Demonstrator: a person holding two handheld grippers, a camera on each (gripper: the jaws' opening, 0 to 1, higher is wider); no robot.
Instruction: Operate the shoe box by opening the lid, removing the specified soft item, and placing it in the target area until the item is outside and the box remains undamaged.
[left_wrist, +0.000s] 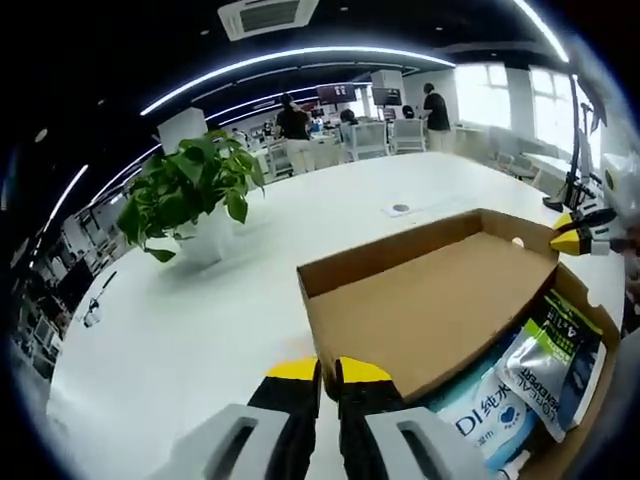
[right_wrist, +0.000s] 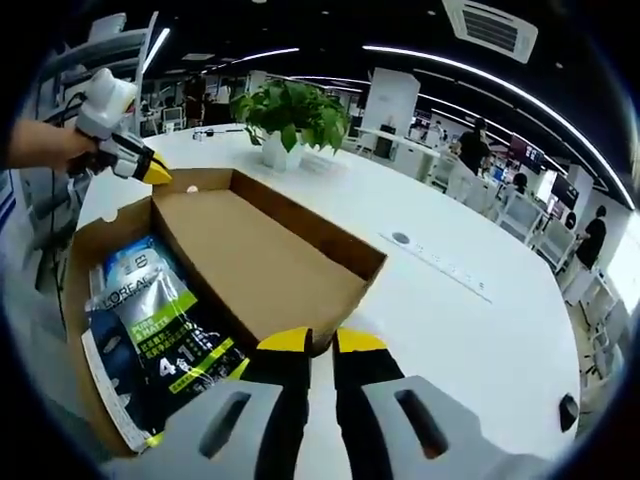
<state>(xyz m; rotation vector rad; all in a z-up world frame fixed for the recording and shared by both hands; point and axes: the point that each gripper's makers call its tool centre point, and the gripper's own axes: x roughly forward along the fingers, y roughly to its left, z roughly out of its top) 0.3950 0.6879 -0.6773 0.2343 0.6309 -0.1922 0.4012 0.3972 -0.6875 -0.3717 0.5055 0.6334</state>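
Observation:
A brown cardboard shoe box (left_wrist: 590, 315) (right_wrist: 75, 262) lies on the white table, its lid (left_wrist: 430, 300) (right_wrist: 255, 255) lifted and tilted over it. Inside lie a soft green, white and dark pouch (left_wrist: 560, 355) (right_wrist: 160, 325) and a blue and white pack (left_wrist: 490, 415). My left gripper (left_wrist: 330, 372) is shut on the lid's near corner; it also appears as the left gripper (right_wrist: 150, 168) at the box's far end. At the opposite end my right gripper (right_wrist: 322, 342) pinches the lid's edge, also seen as the right gripper (left_wrist: 572, 235) by the far corner.
A potted green plant (left_wrist: 195, 190) (right_wrist: 295, 115) stands on the white table (left_wrist: 200, 320) (right_wrist: 470, 320) beyond the box. A round socket (left_wrist: 401, 208) (right_wrist: 400, 238) is set in the tabletop. Chairs, desks and several people are far behind. A hand (right_wrist: 40, 145) holds the left gripper.

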